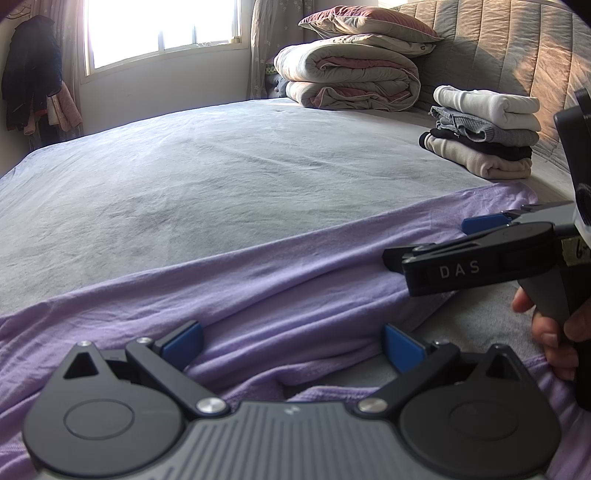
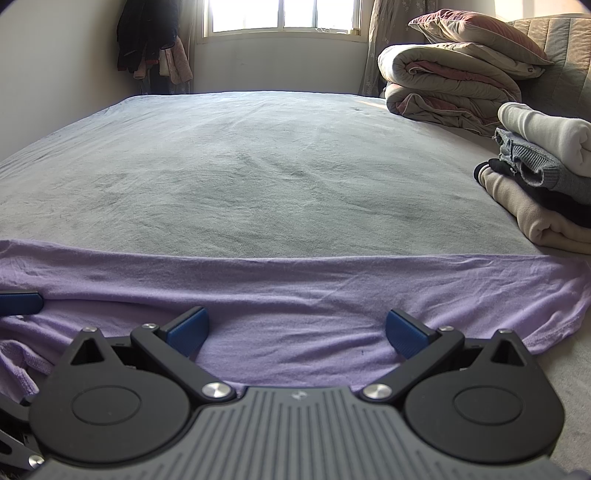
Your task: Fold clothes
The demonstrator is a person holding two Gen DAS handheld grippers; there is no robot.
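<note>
Harsh daylight from the blown-out window (image 2: 280, 14), sharp focus, fisheye-bent, vignetted edges

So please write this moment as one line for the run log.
left gripper: open | right gripper: open | lilac cotton garment: spread on grey bed sheet, unfolded

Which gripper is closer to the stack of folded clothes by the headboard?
Right. The right gripper sits over the purple garment on the side toward the stack of folded clothes; the left gripper is farther along the garment, away from it.
</note>
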